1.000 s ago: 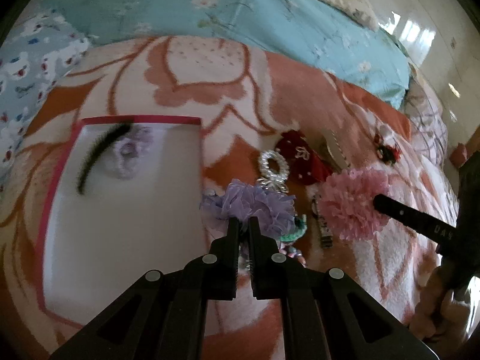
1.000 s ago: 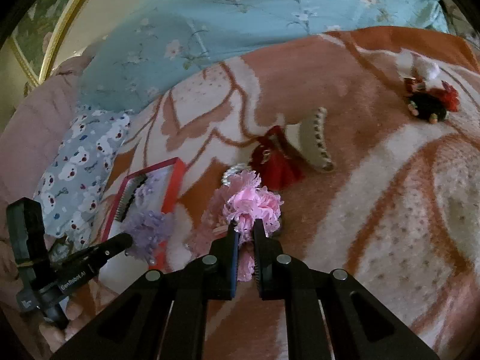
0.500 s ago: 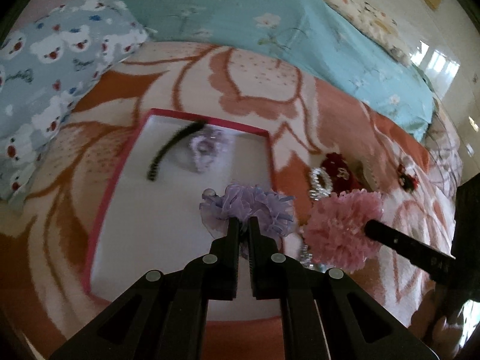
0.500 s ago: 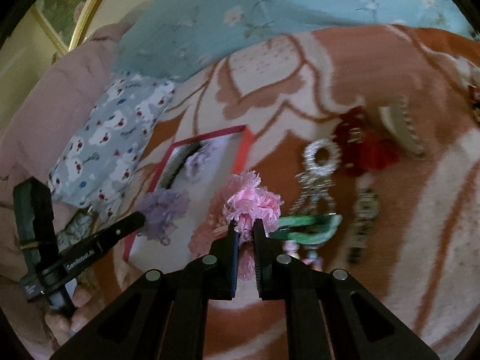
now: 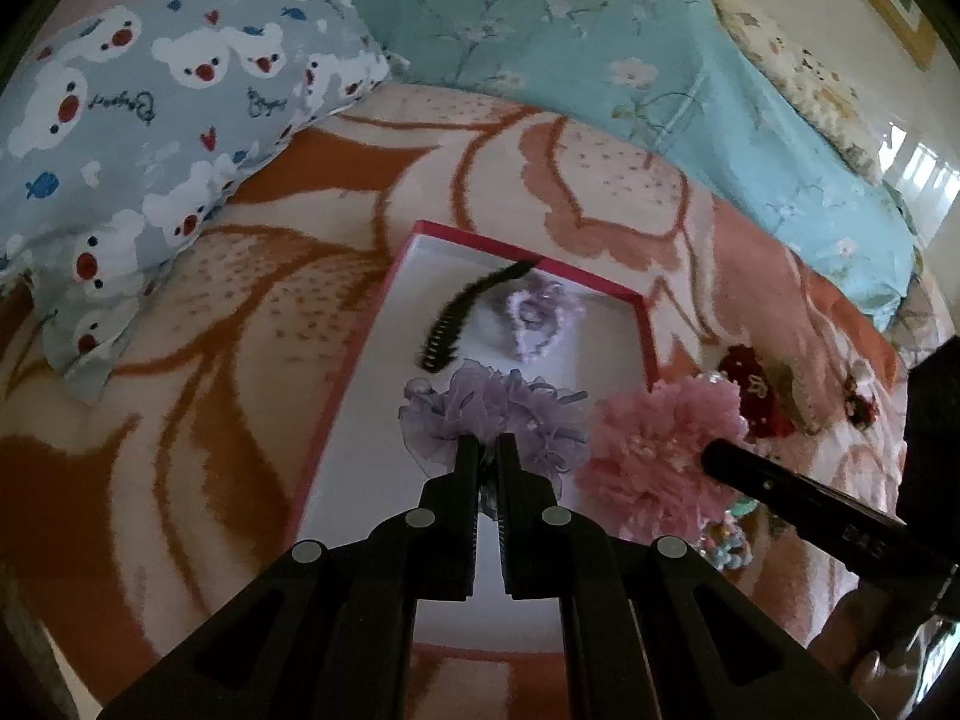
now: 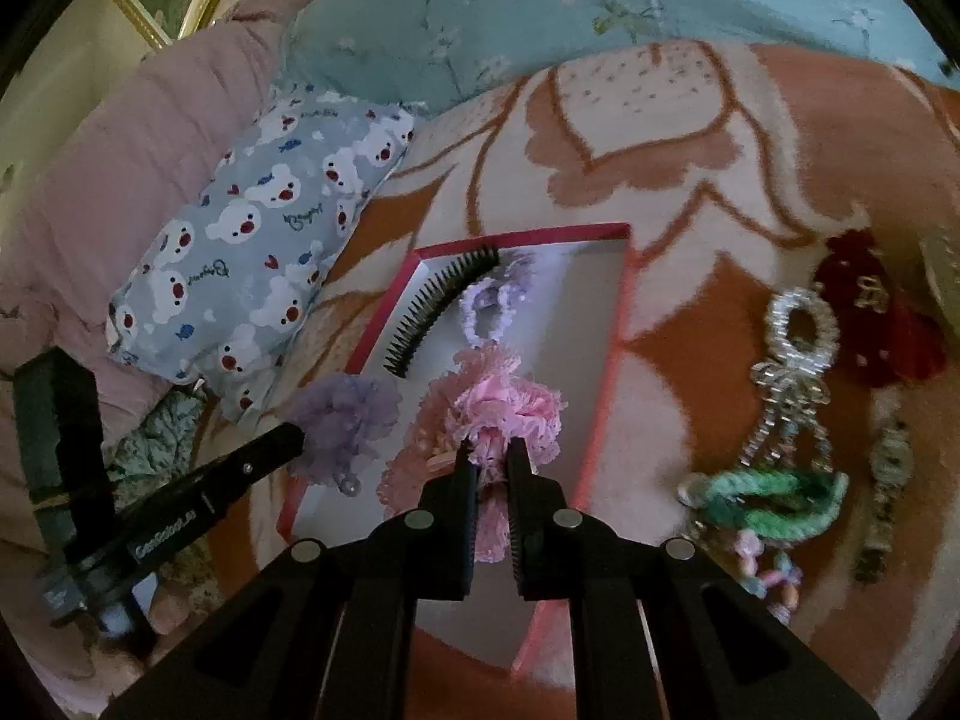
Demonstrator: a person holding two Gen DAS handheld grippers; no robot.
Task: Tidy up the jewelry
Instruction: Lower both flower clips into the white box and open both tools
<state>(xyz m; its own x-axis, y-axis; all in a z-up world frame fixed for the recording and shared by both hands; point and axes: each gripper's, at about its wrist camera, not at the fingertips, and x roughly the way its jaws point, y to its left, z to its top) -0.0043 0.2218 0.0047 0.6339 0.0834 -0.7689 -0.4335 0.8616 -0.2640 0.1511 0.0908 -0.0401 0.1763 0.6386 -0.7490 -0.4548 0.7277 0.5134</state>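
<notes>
My left gripper (image 5: pixel 487 443) is shut on a purple ruffled scrunchie (image 5: pixel 498 414) and holds it above the white tray with a red rim (image 5: pixel 354 360). My right gripper (image 6: pixel 487 450) is shut on a pink ruffled scrunchie (image 6: pixel 498 408), also over the tray (image 6: pixel 606 396). The pink scrunchie (image 5: pixel 660 450) shows in the left wrist view, beside the purple one. In the tray lie a black comb (image 5: pixel 462 312) and a pale lilac scrunchie (image 5: pixel 540 315). The left gripper with the purple scrunchie (image 6: pixel 348 414) shows at the left of the right wrist view.
On the orange and cream blanket right of the tray lie a silver beaded piece (image 6: pixel 792 372), a dark red hair bow (image 6: pixel 870 312), a green braided band (image 6: pixel 774 498) and a beaded strand (image 6: pixel 882 492). A bear-print pillow (image 5: pixel 150 138) and teal bedding (image 5: pixel 600 72) lie behind.
Both grippers have carried their scrunchies leftward from the pile of accessories to above the tray. The tray now sits centred under both.
</notes>
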